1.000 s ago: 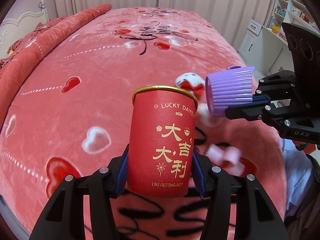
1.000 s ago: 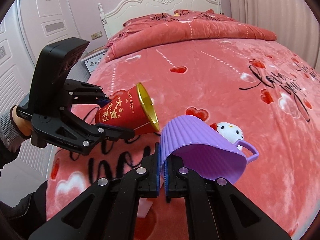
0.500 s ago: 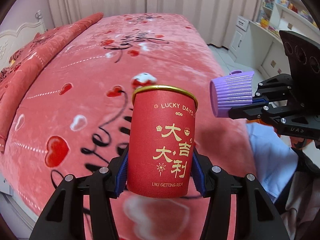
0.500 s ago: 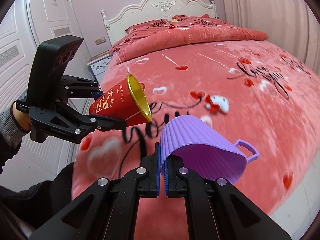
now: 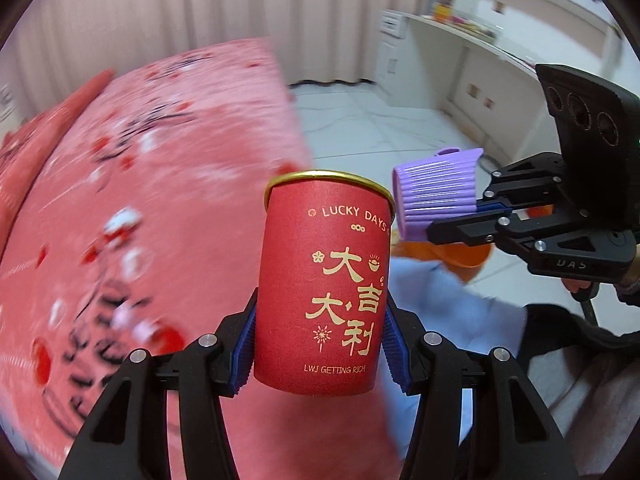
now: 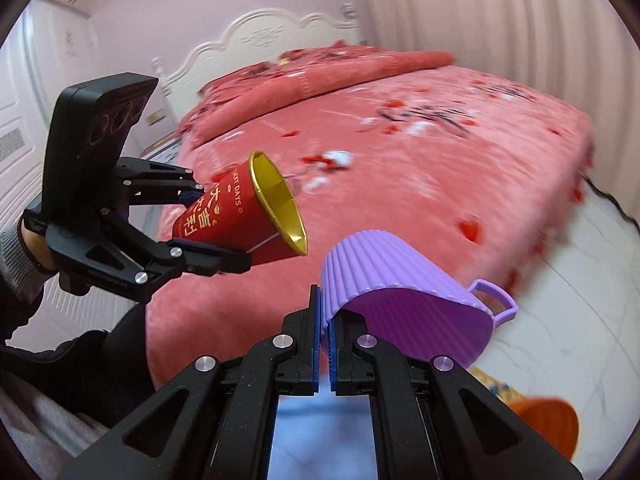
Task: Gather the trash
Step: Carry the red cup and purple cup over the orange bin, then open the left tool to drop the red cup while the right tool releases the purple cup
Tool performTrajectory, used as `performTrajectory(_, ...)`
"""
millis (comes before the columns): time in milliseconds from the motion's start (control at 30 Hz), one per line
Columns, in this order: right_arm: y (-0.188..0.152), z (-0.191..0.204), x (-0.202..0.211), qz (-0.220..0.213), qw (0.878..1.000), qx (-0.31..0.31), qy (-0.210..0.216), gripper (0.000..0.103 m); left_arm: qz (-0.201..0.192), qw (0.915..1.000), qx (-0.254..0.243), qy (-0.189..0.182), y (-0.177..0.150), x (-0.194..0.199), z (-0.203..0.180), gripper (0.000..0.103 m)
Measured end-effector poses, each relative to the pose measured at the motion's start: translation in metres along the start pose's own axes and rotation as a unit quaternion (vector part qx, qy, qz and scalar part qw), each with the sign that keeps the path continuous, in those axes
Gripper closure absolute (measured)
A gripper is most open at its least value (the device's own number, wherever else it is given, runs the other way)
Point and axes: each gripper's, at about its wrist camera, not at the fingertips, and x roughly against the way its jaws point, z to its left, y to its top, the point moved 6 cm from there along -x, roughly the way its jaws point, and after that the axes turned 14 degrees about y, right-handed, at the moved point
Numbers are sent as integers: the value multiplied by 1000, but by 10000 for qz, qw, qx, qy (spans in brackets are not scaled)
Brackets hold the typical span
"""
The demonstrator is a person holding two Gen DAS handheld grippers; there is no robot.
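Note:
A red paper cup [image 5: 324, 284] with gold lettering and a gold rim stands upright between the blue pads of my left gripper [image 5: 320, 344], which is shut on it. From the right wrist view the same red paper cup [image 6: 240, 216] hangs in the air over the bed's edge, in the left gripper [image 6: 216, 228]. My right gripper [image 6: 324, 320] is shut on the rim of a ribbed purple plastic cup [image 6: 404, 312] with a small handle. In the left wrist view the purple cup [image 5: 438, 192] sits at the right, pinched by the right gripper [image 5: 478, 216].
The bed [image 6: 440, 160] with a red heart-print blanket fills the left and back, with a small white toy [image 6: 338, 157] on it. An orange bin [image 6: 548, 424] stands on the pale tiled floor [image 5: 380, 120]. A light blue cloth [image 5: 440, 312] lies below. A white desk and shelves [image 5: 480, 40] are behind.
Both grippers have swung away from over the bed toward its foot end and the floor, each still holding its cup. The orange bin has come into view.

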Motion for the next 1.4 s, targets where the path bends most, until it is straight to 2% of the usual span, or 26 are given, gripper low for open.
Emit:
performTrajectory(233,-61,-56,77,-246,9955,-687,-604,99,-93,9958,-654,-634,44,-30,-92,48)
performTrajectory(467,-115,-112,138,-433,9832,-1374,-1126,99,-50,9856,-1265,-1120,77,-64,-164,47)
performTrajectory(800,-175,-183,183,-540,9628,-2130,-1571,99,190,9690,-1840,-1640,99,-115,-245,47)
performTrajectory(1033,-206,-219,196,-564,9507,-2528,-1708,99,357,9632,-2005,-1755,108,-148,-271,45)
performTrajectory(1100,-211,-226,195,-557,9482,-2620,-1710,99,355,9635,-2057,-1677,113,-159,-275,44)
performTrajectory(1167,-216,-234,192,-547,9462,-2701,-1697,99,381,9638,-2123,-1566,111,-166,-278,41)
performTrajectory(1200,-219,-237,191,-534,9458,-2728,-1681,99,391,9644,-2137,-1505,111,-169,-280,37)
performTrajectory(1233,-219,-239,189,-519,9455,-2748,-1671,99,401,9654,-2127,-1452,111,-173,-278,28)
performTrajectory(1267,-221,-242,187,-505,9452,-2772,-1651,99,428,9658,-2103,-1458,111,-172,-279,26)
performTrajectory(1400,-224,-248,173,-448,9448,-2853,-1546,99,552,9670,-2012,-1464,111,-178,-277,26)
